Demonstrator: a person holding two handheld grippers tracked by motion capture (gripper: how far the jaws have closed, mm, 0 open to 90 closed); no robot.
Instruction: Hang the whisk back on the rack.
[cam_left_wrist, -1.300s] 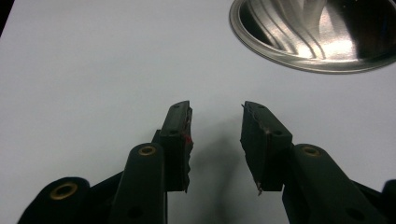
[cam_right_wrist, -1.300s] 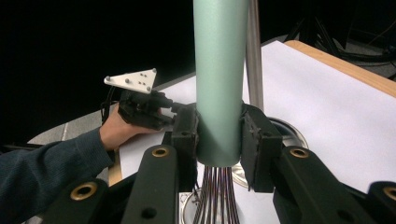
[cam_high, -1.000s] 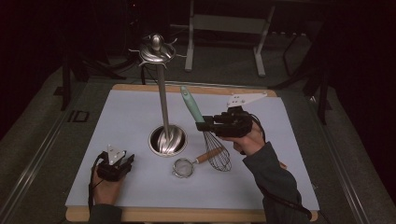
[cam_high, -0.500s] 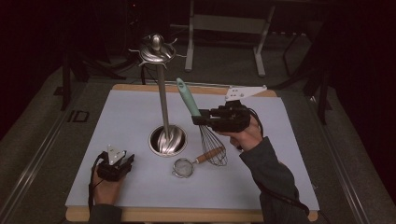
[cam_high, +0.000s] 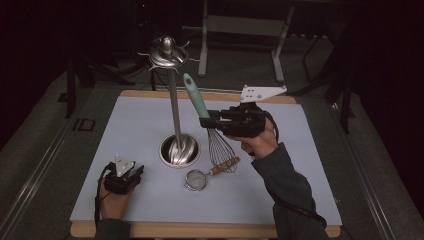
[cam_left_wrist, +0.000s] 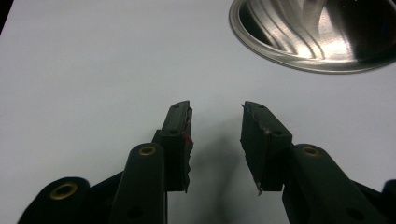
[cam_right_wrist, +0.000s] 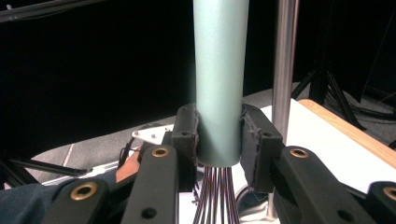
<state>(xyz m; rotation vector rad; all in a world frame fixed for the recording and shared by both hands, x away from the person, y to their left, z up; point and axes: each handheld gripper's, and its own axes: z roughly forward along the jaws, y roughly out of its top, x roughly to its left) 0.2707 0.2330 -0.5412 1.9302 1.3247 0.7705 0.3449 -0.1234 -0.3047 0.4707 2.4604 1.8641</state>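
Mint-green plastic handle of the wire balloon whisk (cam_high: 196, 97) sits clamped between the pads of the right gripper (cam_high: 206, 121), right of centre in the high view. Grip falls at the handle's lower end, just above where the wires leave it. Whisk hangs wires-down, handle tilted toward upper left of frame, top end pointing near the hooked crown of the tall steel utensil stand (cam_high: 172, 107). Judgement: the low grip leaves the handle's top end free, which would suit hanging it from the crown.

Left gripper (cam_high: 136, 173) rests on the pale blue mat (cam_high: 135, 125) at lower left, jaws narrowly apart with nothing between them; likely parked.

Small mesh strainer with wooden handle (cam_high: 197, 178) lies flat on the mat just below the whisk wires, near the stand's round base.

View comparison:
- Right gripper view: both pads press the handle (cam_right_wrist: 219, 79) squarely, wires emerging below; stand pole (cam_right_wrist: 285, 70) close behind at right of frame. Contact cannot be confirmed from above.
- Left gripper view: bare mat (cam_left_wrist: 93, 70) between the open pads (cam_left_wrist: 180, 126); rim of the stand's ribbed base (cam_left_wrist: 317, 37) at upper right.
- High view alone gives the crown, the strainer and the overall layout.
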